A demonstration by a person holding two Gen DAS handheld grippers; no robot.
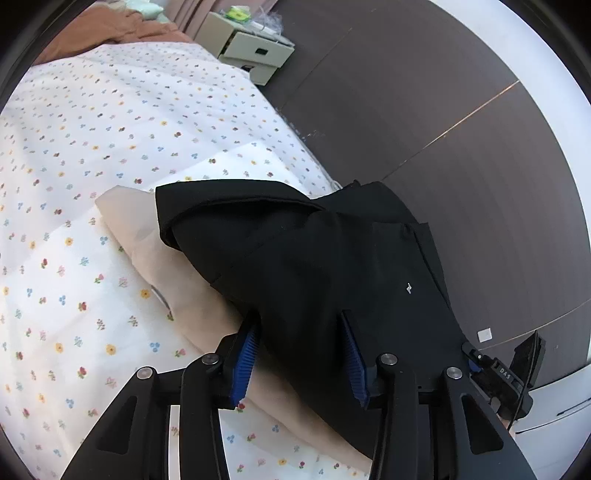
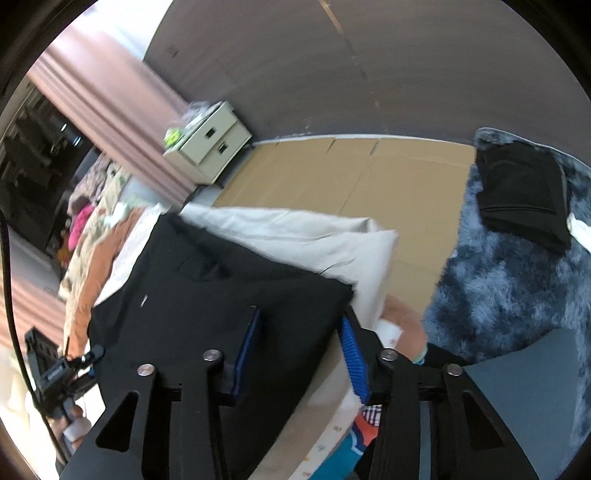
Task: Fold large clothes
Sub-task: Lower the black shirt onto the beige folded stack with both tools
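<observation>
A black garment (image 1: 314, 258), folded, lies on top of a beige garment (image 1: 173, 266) at the edge of a bed with a white flowered sheet (image 1: 92, 155). My left gripper (image 1: 301, 328) is open, its blue pads (image 1: 245, 358) either side of the black cloth. In the right wrist view the same black garment (image 2: 207, 295) lies over the beige one (image 2: 317, 240). My right gripper (image 2: 301, 325) is open, with the black cloth between its blue pads (image 2: 352, 358). The right gripper (image 1: 506, 373) also shows at the left view's lower right.
A cream bedside drawer unit (image 1: 255, 48) stands by the dark wall. A brown blanket (image 1: 122, 29) lies at the bed's far end. A shaggy blue rug (image 2: 517, 280) holds a folded black item (image 2: 524, 195). Cardboard (image 2: 332, 177) covers the floor.
</observation>
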